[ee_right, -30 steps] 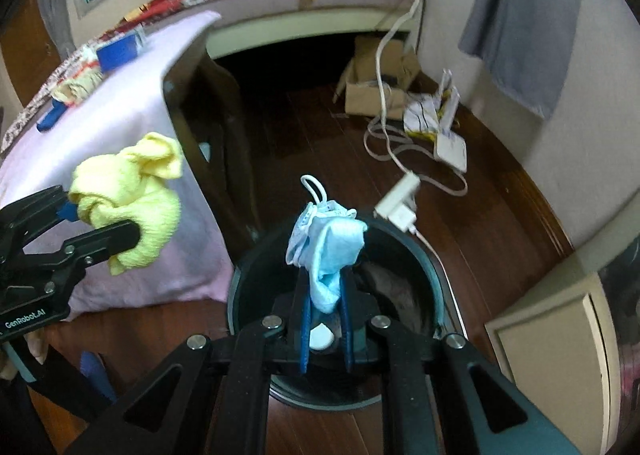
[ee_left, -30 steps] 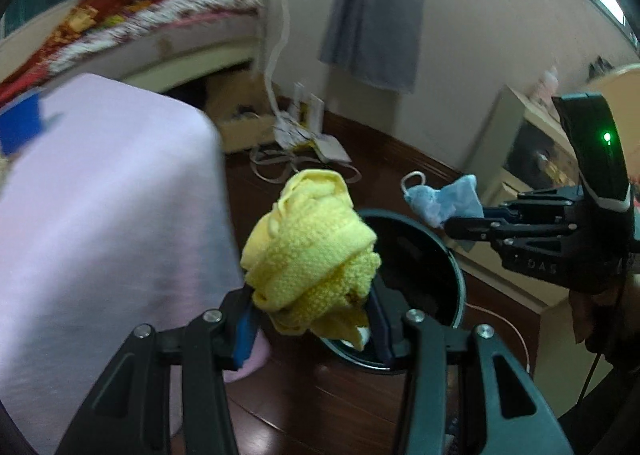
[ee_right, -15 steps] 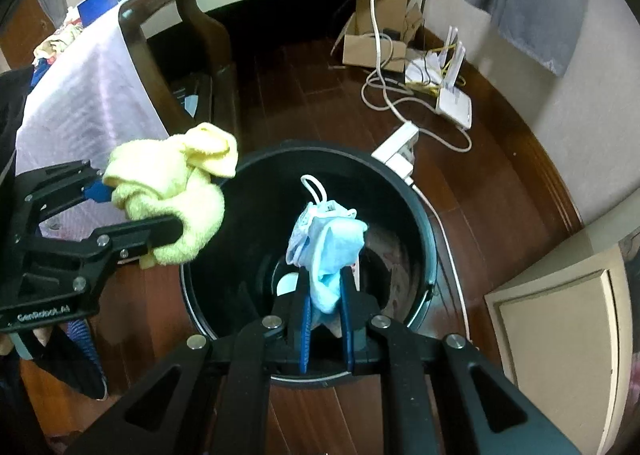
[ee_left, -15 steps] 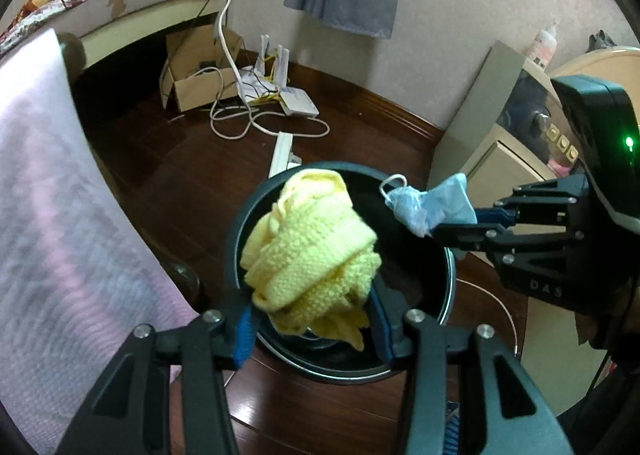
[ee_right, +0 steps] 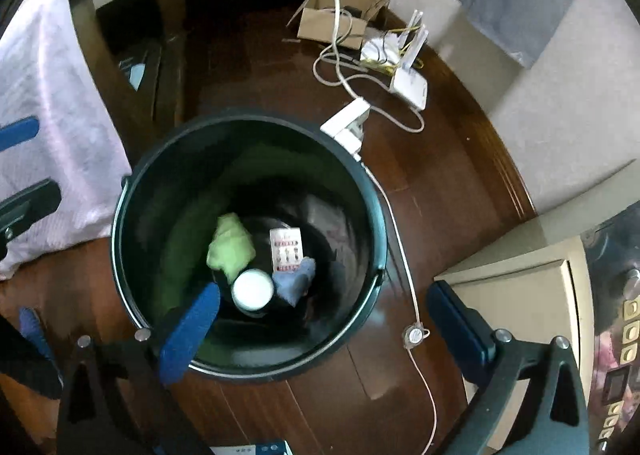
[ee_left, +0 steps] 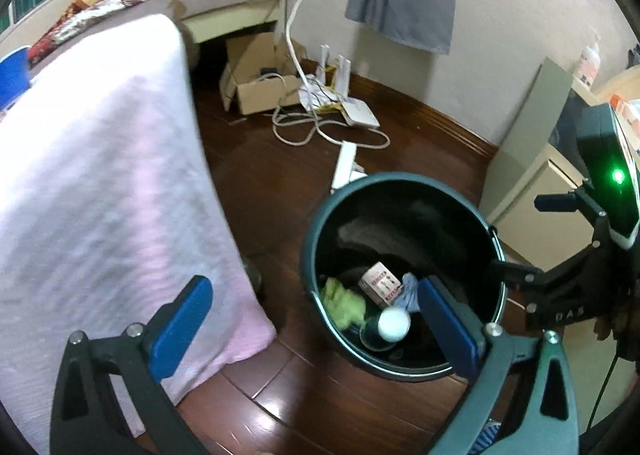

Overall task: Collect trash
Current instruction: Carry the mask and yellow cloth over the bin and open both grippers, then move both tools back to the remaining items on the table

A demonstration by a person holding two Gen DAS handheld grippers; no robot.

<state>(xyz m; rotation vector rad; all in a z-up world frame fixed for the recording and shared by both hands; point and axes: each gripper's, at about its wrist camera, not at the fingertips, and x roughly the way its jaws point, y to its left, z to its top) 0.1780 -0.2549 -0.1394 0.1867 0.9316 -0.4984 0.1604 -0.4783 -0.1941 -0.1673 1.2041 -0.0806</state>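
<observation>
Drop done on both sides: left gripper (ee_left: pixel 316 321) and right gripper (ee_right: pixel 324 329) have just been opening, fingers now spread wide with nothing between them. The yellow cloth (ee_right: pixel 230 247) and the blue face mask (ee_right: pixel 296 283) lie at the bottom of the dark bin (ee_right: pixel 120 215), next to a small printed box (ee_right: pixel 285 251) and a white round lid or cup (ee_right: pixel 253 289); cloth and mask each sit just beside the white piece. So this load is collected. What's left: can't tell for sure, though a blue object (ee_left: pixel 14 73) sits on the pink-covered table (ee_left: pixel 100 159) at the frame edge and may be next. Clearance: right gripper hangs over the bin mouth, one blue finger inside the rim line, the other outside over the floor; a straight lift looks clean. Left gripper straddles the gap between table edge and bin rim, tight on the table side. Watch the white cable (ee_right: pixel 404 255) running along the bin, the power strip (ee_right: pixel 348 123) touching the rim's far side, and the cabinet (ee_right: pixel 516 295) close on the right.
</observation>
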